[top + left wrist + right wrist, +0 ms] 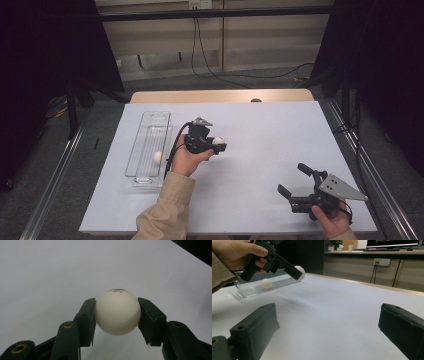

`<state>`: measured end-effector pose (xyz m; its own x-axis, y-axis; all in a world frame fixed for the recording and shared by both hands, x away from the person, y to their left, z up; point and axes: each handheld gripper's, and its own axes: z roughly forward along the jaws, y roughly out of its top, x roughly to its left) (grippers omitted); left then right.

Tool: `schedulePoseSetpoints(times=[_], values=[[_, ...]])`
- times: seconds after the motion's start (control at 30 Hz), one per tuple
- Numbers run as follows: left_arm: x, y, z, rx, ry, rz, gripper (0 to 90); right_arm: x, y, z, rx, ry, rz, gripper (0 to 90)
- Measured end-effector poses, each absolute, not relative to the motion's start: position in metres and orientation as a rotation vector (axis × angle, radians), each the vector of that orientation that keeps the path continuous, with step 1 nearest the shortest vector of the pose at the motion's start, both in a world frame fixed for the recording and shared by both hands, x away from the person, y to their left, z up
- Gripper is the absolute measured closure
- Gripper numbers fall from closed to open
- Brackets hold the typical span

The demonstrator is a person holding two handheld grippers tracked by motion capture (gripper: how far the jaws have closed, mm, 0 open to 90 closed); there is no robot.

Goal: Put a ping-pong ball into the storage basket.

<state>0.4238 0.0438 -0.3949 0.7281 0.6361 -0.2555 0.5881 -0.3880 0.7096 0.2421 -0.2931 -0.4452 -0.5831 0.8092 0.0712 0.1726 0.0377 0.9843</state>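
My left gripper (218, 144) is shut on a white ball (218, 141), held a little above the white table sheet beside the clear tray (161, 119). In the left gripper view the ball (117, 312) sits pinched between both black pads and carries a small red mark on top. A second white ball (158, 157) lies inside the clear tray near its front end. From the right gripper view I see the held ball (300, 272) and the tray ball (266, 283). My right gripper (295, 181) rests low at the front right, jaws wide open with nothing between them.
The white sheet (260, 130) covers the table, with a wooden edge (222, 95) at the far side. Metal rails run along both sides on the floor. Cables hang down the back wall.
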Motion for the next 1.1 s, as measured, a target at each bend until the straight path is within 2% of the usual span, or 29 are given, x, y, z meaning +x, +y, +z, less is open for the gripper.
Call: schedulePoseSetpoints(times=[1.1], values=[[0.426, 0.084, -0.38, 2.029, 1.002, 0.131, 51.1, 0.243, -0.292, -0.445, 0.99, 1.799, 1.589, 1.5]])
